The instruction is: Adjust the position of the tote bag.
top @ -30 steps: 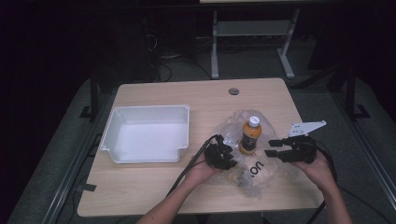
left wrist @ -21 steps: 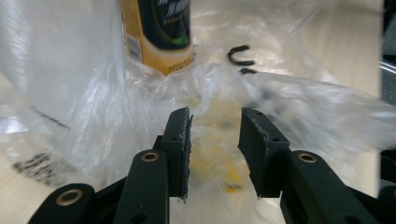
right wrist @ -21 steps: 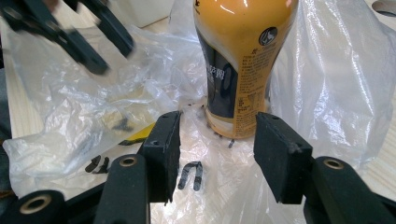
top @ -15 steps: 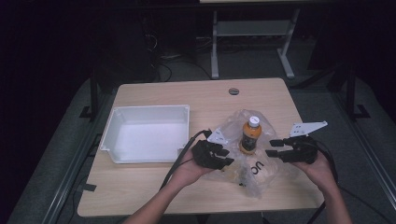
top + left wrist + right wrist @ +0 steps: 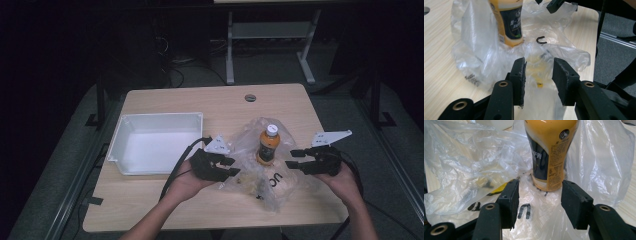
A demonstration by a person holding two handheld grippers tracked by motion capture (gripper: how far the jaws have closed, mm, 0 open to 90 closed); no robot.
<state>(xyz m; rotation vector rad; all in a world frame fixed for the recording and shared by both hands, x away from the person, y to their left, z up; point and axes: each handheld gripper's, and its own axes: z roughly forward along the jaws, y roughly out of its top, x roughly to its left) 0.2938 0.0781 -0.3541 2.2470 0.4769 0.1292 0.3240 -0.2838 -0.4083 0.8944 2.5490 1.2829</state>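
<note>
Dark room; pale wooden table (image 5: 165, 200) is lit. Orange bottle (image 5: 267, 145) stands upright on a crumpled clear bag (image 5: 280, 185), apparently so it can be bagged. Left gripper (image 5: 231, 166): jaws part-open, having just widened, film loose between them. Right gripper (image 5: 294, 158): jaws apart, empty, aimed at the bottle's base. Compared with a second ago, the left gripper is seen higher and nearer the white tray (image 5: 125, 135).

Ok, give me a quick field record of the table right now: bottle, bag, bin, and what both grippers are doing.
bottle: orange drink bottle, upright on the plastic bag, white cap on
bag: clear, crumpled, spread on the table
bin: white bin, empty, left of the bag
left gripper: at the bag's left edge, jaws have just been opening, film between them, pads apart
right gripper: right of the bottle, jaws have just been opening, nothing gripped
</note>
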